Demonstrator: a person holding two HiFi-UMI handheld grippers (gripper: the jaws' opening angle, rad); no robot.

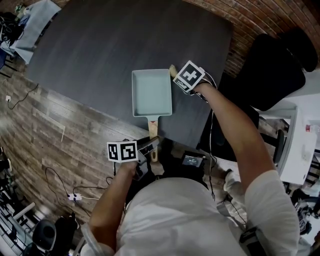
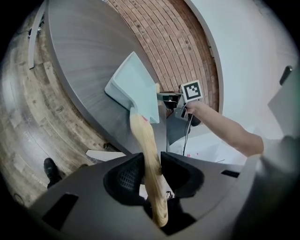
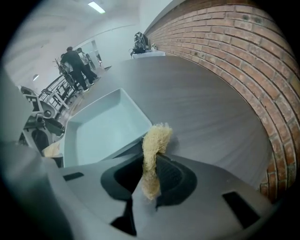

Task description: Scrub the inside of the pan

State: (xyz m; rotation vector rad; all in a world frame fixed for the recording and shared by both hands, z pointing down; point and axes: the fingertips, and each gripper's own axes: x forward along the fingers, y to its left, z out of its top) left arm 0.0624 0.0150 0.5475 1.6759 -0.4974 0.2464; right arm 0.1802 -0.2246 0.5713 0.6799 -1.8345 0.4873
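One pale-blue rectangular pan (image 1: 151,92) sits on the dark table (image 1: 95,50), its wooden handle (image 2: 144,138) clamped in the left gripper (image 2: 149,169), while the right gripper (image 3: 152,174) pinches one fibrous scrubber (image 3: 158,137) just beside the pan's corner.

One pan (image 1: 150,92), one scrubber (image 3: 157,137), two tongs (image 2: 151,169) (image 3: 151,174).

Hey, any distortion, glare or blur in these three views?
Head view: dim, even light, no glare on the pan; edges bend. Left gripper view: strong fisheye bows the table edge; the wooden handle looms large. Right gripper view: black corners, brick wall bowed, ceiling light blown out, scrubber slightly soft.
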